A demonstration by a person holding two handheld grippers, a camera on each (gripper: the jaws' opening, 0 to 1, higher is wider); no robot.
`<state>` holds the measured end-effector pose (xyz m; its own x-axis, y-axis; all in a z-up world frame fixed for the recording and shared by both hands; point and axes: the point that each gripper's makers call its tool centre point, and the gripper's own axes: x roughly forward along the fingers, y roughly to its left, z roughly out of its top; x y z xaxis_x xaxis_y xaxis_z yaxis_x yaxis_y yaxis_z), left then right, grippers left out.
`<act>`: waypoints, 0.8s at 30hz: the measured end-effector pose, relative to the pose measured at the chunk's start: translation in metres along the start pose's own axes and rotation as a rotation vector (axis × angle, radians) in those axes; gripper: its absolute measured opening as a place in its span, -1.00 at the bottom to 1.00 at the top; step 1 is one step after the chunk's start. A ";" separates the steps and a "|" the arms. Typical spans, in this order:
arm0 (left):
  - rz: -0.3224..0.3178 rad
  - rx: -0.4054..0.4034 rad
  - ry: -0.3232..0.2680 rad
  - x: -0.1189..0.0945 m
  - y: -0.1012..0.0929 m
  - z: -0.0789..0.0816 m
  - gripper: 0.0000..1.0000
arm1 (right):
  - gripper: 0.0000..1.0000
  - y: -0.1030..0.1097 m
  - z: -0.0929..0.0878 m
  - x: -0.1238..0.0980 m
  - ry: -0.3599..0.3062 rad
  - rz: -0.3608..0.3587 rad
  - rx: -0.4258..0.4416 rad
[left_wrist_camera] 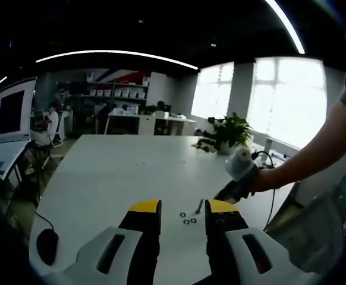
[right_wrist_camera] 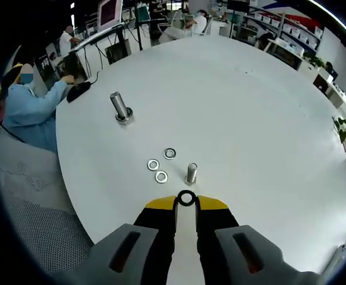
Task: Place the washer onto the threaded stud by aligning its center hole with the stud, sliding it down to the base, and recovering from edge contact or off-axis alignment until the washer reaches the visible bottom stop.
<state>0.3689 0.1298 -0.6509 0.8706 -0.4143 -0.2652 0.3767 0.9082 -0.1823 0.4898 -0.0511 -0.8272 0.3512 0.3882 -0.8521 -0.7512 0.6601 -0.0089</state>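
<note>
Three loose washers (right_wrist_camera: 161, 165) lie on the white table (right_wrist_camera: 250, 119) while a fourth sits pinched in our right gripper (right_wrist_camera: 186, 202).

We see the right gripper's yellow-tipped jaws nearly closed, clamped on a dark washer (right_wrist_camera: 186, 198) held upright with its hole facing the camera, just short of the small threaded stud (right_wrist_camera: 191, 173), which stands upright on the table; the three loose washers lie in a cluster just beside the stud; a larger stud (right_wrist_camera: 120, 107) stands well apart from them, farther across the table; in the left gripper view our left gripper (left_wrist_camera: 183, 209) hangs above the table with jaws spread and nothing between them, and the other gripper (left_wrist_camera: 239, 178) comes in from the right, held by a hand (left_wrist_camera: 267, 179).
</note>
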 end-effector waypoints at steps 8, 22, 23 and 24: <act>0.001 0.001 0.000 0.000 0.000 0.000 -0.46 | -0.73 -0.003 0.009 -0.006 -0.023 -0.009 0.003; 0.002 0.001 -0.004 -0.001 0.000 0.000 -0.46 | -0.73 -0.004 0.027 -0.007 -0.046 -0.023 -0.017; 0.002 0.000 -0.004 -0.001 0.001 0.000 -0.46 | -0.73 -0.004 0.028 -0.007 -0.046 -0.023 -0.020; 0.002 -0.002 -0.005 -0.001 0.001 0.001 -0.46 | -0.73 -0.005 0.029 -0.006 -0.048 -0.023 -0.022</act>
<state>0.3687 0.1307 -0.6502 0.8732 -0.4118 -0.2607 0.3739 0.9091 -0.1836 0.5076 -0.0380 -0.8072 0.3939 0.4038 -0.8257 -0.7545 0.6551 -0.0397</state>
